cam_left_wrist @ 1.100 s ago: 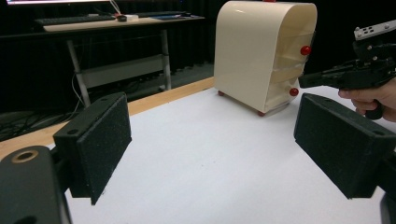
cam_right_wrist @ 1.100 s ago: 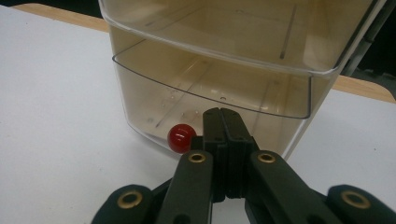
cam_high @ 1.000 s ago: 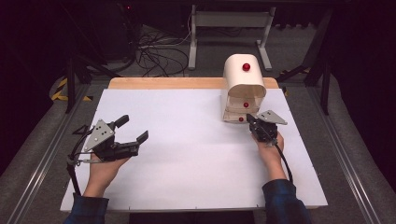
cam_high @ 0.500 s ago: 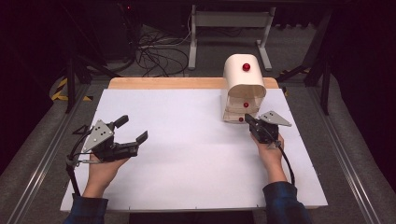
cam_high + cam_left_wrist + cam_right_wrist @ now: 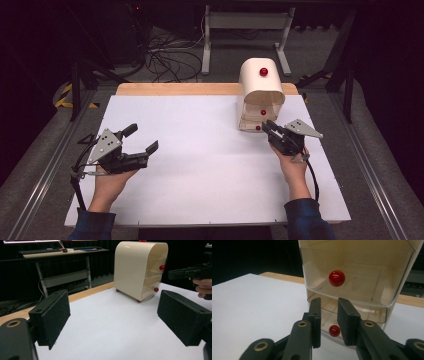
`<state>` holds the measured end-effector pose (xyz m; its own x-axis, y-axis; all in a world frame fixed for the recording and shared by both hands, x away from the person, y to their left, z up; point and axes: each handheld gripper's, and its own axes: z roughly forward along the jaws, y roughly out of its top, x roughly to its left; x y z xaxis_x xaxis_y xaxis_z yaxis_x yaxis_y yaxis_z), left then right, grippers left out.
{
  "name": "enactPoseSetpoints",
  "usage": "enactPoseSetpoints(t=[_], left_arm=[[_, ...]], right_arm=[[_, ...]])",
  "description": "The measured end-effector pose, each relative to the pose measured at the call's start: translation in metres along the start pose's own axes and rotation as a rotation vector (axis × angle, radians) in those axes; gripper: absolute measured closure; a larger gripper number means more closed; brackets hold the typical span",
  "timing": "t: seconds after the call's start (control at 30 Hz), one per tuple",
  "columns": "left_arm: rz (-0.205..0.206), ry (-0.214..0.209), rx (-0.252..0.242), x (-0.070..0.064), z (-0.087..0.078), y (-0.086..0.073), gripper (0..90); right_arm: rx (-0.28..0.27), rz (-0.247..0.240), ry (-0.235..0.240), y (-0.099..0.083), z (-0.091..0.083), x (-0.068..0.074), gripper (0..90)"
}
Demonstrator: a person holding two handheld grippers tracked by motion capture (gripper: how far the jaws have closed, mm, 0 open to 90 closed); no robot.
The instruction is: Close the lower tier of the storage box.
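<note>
Two drawers appear shut, none pulled yet | right gripper (image 5: 266,127) jaws part-open, straddling lower red knob (image 5: 334,330), not clamped | left gripper (image 5: 141,139) released, idle at 8 o'clock | cream drawer unit (image 5: 261,90) upright at 1 o'clock, clear drawer fronts | remaining: clamp, pull.

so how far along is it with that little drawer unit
Early on. Both clear drawers of the drawer unit look shut. The right claw has its jaws slightly parted, lined up on the lower red knob without gripping it. The left claw sits open, away from the unit. Probably left: grasping the knob and pulling.
</note>
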<state>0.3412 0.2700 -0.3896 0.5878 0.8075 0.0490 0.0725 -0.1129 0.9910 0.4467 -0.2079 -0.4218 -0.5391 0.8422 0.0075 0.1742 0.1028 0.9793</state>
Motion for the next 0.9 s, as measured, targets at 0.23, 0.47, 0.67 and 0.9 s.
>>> enactPoseSetpoints(t=[0.23, 0.47, 0.67, 0.9], left_arm=[[0.002, -0.001, 0.001, 0.0, -0.002, 0.002, 12.1], [-0.003, -0.001, -0.002, 0.002, -0.005, 0.005, 11.8], [-0.001, -0.006, 0.006, 0.003, -0.005, 0.005, 11.6], [0.006, -0.009, -0.001, 0.003, -0.006, 0.005, 11.7]], right_arm=[[-0.028, 0.006, 0.02, 0.002, -0.011, 0.0, 63.4], [-0.06, 0.011, 0.033, 0.007, -0.021, 0.0, 54.5], [-0.064, 0.012, 0.036, 0.008, -0.026, 0.001, 47.1], [-0.088, 0.021, 0.051, 0.011, -0.032, 0.003, 41.5]])
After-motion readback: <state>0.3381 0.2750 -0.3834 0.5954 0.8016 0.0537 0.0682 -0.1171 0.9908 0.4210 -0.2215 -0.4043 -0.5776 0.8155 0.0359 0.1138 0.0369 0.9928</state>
